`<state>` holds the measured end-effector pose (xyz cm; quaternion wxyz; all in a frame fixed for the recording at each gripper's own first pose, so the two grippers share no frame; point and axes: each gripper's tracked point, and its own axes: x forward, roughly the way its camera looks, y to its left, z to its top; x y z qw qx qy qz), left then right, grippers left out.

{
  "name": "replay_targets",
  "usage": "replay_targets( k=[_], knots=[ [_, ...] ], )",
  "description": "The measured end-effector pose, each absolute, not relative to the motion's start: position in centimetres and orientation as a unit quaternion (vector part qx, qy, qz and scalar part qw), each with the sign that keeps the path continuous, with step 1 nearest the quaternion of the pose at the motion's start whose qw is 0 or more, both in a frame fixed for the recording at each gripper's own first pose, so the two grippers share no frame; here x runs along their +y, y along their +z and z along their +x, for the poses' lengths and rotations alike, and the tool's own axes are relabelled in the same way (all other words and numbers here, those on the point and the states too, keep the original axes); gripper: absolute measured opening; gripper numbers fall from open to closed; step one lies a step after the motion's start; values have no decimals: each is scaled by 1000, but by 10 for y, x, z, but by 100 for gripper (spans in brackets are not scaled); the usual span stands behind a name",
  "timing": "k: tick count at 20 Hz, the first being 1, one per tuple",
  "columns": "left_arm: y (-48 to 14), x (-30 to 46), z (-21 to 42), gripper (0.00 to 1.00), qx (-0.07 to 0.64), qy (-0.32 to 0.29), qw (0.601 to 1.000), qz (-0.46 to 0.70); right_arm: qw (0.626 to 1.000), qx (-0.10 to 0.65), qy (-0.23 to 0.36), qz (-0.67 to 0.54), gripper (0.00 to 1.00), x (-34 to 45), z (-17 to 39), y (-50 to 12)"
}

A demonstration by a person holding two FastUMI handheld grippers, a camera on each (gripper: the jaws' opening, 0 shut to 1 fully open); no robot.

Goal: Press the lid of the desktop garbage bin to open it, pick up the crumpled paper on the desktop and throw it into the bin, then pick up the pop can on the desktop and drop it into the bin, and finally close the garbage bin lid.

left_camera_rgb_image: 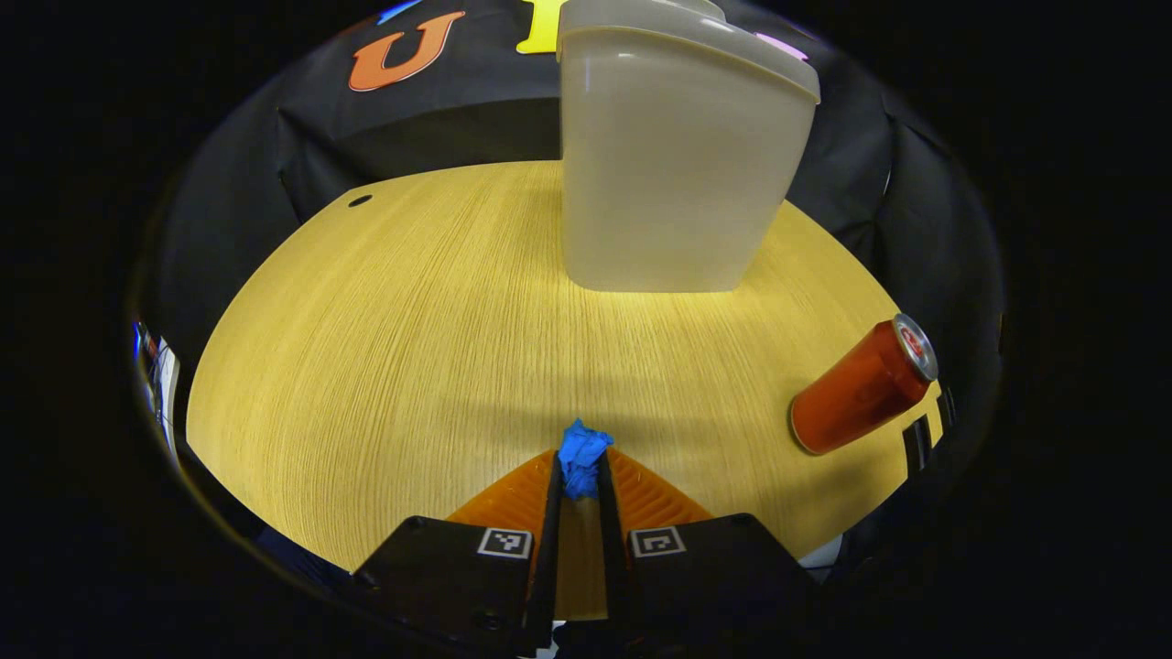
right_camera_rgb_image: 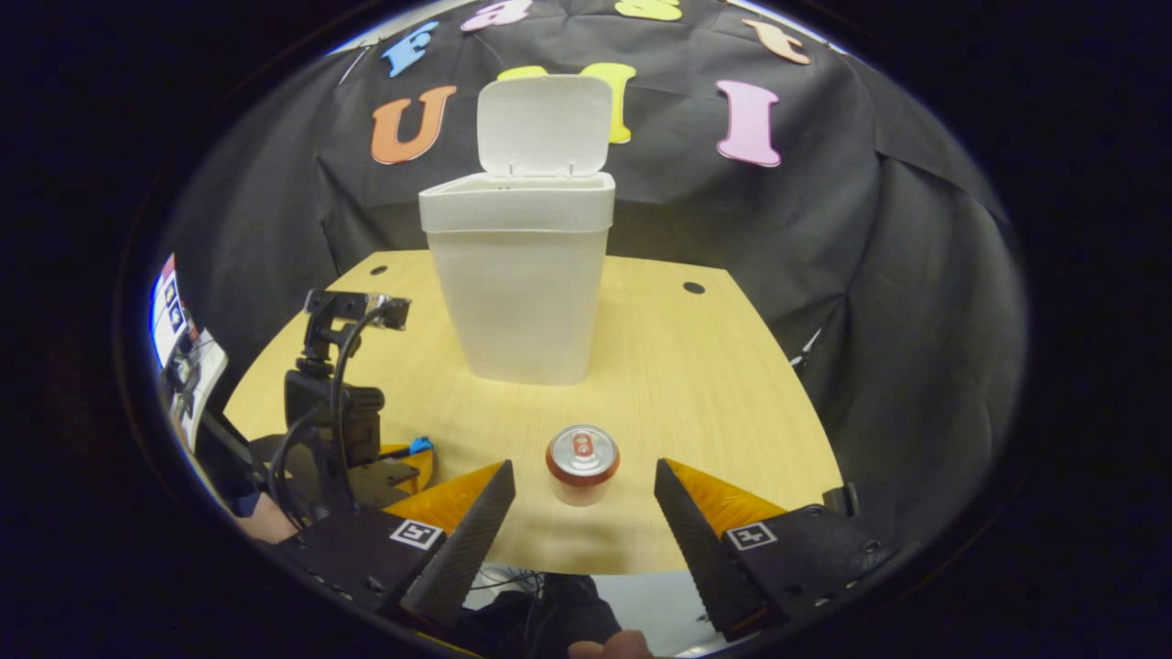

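Note:
In the left gripper view my left gripper (left_camera_rgb_image: pixel 579 476) is shut on a small blue crumpled paper (left_camera_rgb_image: pixel 582 453), held just above the wooden desktop (left_camera_rgb_image: pixel 412 348). The pale bin (left_camera_rgb_image: pixel 678 174) stands ahead and slightly right. A red pop can (left_camera_rgb_image: pixel 861 389) stands at the right edge. In the right gripper view my right gripper (right_camera_rgb_image: pixel 581 490) is open, and the pop can (right_camera_rgb_image: pixel 582 462) stands upright between and just beyond its fingertips. The white bin (right_camera_rgb_image: pixel 520 275) is at mid-table with its lid (right_camera_rgb_image: pixel 545 124) raised. My left gripper (right_camera_rgb_image: pixel 403 458) shows at the lower left, with the blue paper (right_camera_rgb_image: pixel 420 446) at its tip.
Black cloth walls close in the desk at the back and right. Two small holes (right_camera_rgb_image: pixel 693 287) mark the far corners of the desktop. A camera mount (right_camera_rgb_image: pixel 343 366) rises from the left gripper. A person's hand (right_camera_rgb_image: pixel 609 648) shows at the bottom edge.

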<state>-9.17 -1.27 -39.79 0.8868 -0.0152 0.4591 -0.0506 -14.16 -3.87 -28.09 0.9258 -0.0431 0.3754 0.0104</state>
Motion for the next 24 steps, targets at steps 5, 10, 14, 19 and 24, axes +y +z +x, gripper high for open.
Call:
replay_targets(
  k=[5, 10, 14, 19, 24],
  knots=[
    [-334, -13, -38, 25, 418, -48, 907, -29, 923, 383, 1, -23, 96, -42, -141, -300],
    [-272, -3, -10, 25, 351, -51, 934, -34, 909, 417, -1, -11, 96, -41, -141, -337],
    [-226, 6, 3, 25, 302, -48, 951, -51, 899, 439, -2, -2, 96, -36, -129, -364],
    [-174, 25, 12, 25, 238, -40, 970, -23, 884, 467, -8, -2, 96, -34, -122, -397],
    [-142, 35, 7, 25, 209, -32, 977, -35, 880, 475, -10, 0, 96, -32, -112, -414]
  ],
)
